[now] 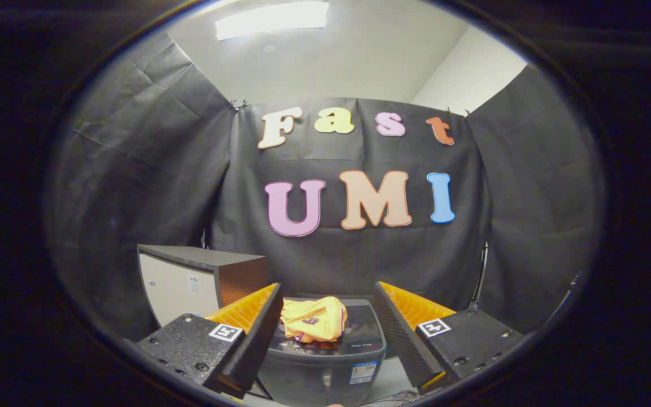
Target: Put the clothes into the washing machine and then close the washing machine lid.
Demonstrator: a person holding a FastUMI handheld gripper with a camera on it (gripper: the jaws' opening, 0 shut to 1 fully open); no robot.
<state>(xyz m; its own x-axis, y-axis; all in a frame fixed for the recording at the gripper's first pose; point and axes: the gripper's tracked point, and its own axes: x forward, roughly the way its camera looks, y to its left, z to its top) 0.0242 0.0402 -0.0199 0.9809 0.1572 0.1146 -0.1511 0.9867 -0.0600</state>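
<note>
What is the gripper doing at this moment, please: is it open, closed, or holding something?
Gripper: open and holding nothing; the yellow garment lies on top of the washing machine, ahead of the spread fingers.

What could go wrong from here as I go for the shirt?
1. The yellow shirt lies bunched on top of the washing machine; a shallow pinch might catch only one fold and drag it off the edge.
2. The gripper is open, its fingers wide apart and short of the shirt; coming down too low could strike the machine's top.
</note>
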